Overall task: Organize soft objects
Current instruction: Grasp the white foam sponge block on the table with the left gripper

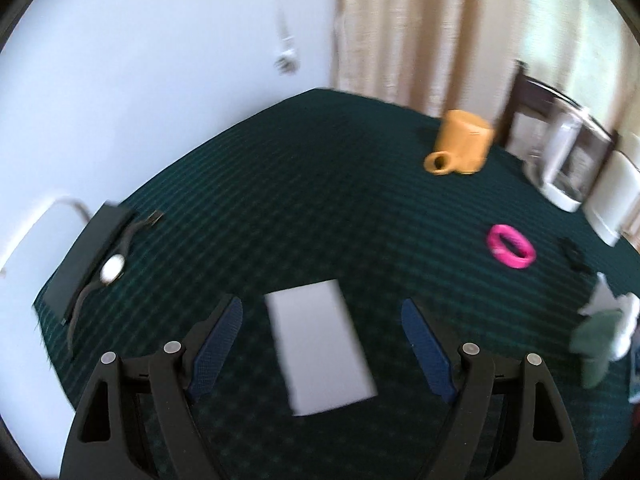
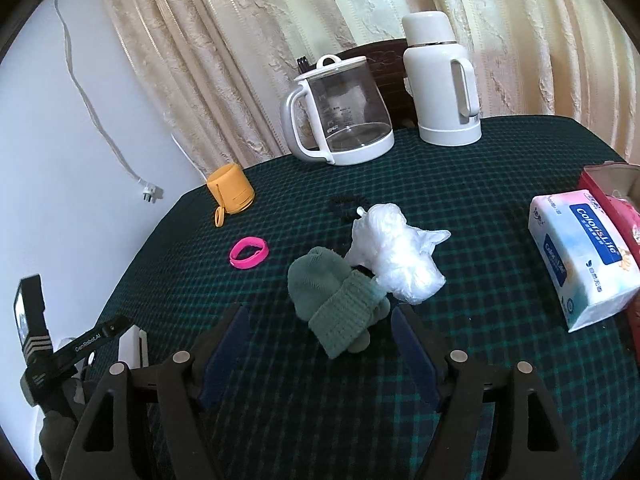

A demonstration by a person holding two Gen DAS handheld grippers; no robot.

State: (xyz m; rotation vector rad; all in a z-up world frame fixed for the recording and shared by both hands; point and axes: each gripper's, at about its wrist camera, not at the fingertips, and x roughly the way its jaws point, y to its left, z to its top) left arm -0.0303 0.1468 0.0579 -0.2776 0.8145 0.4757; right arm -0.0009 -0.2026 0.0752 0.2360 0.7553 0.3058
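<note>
Left gripper (image 1: 322,344), jaws spread, frames a white card (image 1: 320,344) unseen from the right wrist; right gripper (image 2: 320,350), spread, faces the green beanie (image 2: 332,300).

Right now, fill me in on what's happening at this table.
A person is tidying soft things on a green checked table with a gripper in each hand. Neither holds anything yet. The right gripper hangs open just short of a green knit hat, which lies against a crumpled plastic bag. The left gripper is open over a white flat object lying on the cloth.
</note>
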